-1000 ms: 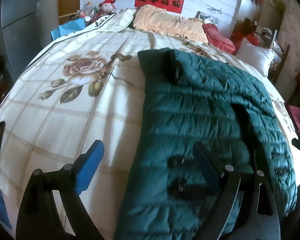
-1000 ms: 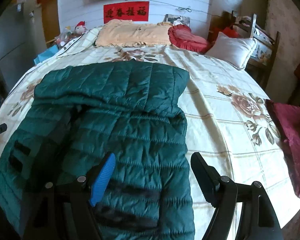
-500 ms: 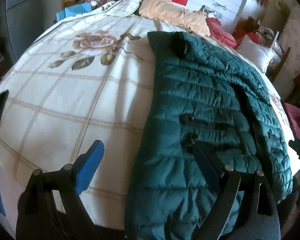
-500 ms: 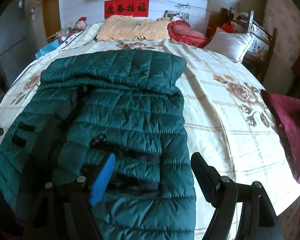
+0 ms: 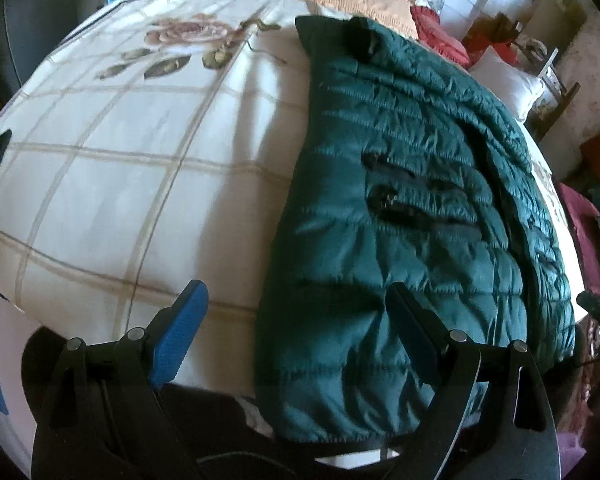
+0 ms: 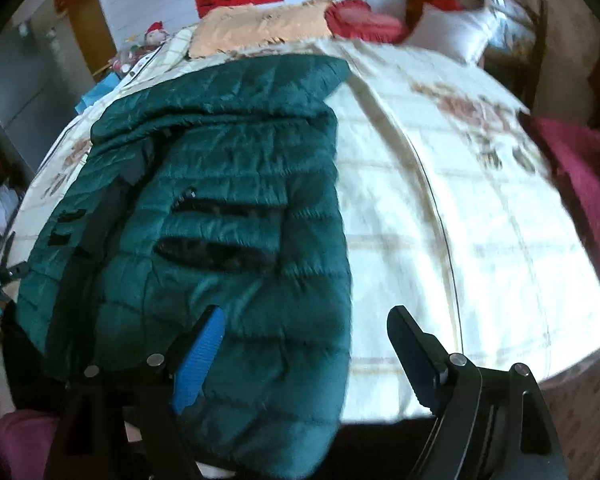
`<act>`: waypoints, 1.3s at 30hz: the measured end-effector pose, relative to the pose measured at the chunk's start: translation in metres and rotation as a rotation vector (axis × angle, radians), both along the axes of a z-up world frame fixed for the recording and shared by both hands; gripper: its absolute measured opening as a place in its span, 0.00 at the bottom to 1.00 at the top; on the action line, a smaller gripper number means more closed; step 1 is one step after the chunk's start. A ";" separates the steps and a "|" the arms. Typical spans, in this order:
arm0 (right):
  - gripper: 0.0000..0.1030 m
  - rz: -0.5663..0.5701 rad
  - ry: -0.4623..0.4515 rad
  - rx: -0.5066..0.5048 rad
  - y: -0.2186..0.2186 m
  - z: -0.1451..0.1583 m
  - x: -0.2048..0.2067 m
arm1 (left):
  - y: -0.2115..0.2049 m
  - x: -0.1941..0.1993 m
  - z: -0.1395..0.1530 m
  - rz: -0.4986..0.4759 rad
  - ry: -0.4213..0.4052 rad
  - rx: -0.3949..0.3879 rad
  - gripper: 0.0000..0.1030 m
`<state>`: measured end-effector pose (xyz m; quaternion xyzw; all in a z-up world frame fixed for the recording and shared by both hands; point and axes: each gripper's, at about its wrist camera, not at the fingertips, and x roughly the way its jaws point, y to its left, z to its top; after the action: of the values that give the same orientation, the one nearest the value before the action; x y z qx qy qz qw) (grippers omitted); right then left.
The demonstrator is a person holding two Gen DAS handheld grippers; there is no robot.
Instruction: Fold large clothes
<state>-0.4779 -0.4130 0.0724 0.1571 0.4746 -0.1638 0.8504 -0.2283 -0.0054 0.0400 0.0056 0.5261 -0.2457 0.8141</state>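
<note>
A dark green quilted jacket (image 5: 412, 184) lies lengthwise on the bed, its hem hanging over the near edge. It also shows in the right wrist view (image 6: 228, 208), with black pocket zips facing up. My left gripper (image 5: 296, 320) is open and empty, hovering over the hem's left corner at the bed's near edge. My right gripper (image 6: 304, 344) is open and empty above the hem's right corner.
The bed (image 5: 120, 168) has a cream checked cover with rose prints. A peach blanket (image 6: 256, 28), red cushion (image 6: 360, 20) and white pillow (image 6: 456, 32) lie at the far end. A maroon cloth (image 6: 580, 160) lies on the bed's right side.
Both grippers have drawn back toward the near edge of the bed and stayed open. The jacket's hem now shows hanging over the edge. The jacket has not moved.
</note>
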 end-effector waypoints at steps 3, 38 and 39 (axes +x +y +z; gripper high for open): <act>0.79 -0.008 0.009 0.065 -0.007 -0.008 -0.009 | 0.000 -0.003 -0.004 -0.011 0.009 0.030 0.88; 0.83 0.144 -0.019 0.333 0.007 -0.040 0.002 | -0.013 -0.015 -0.010 -0.102 0.066 0.070 0.88; 0.81 0.142 -0.028 0.336 0.006 -0.040 0.002 | -0.013 -0.015 -0.009 -0.102 0.062 0.060 0.82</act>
<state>-0.4763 -0.4068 0.0326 0.2655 0.4932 -0.0194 0.8281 -0.2437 -0.0186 0.0305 0.0493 0.5572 -0.2709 0.7834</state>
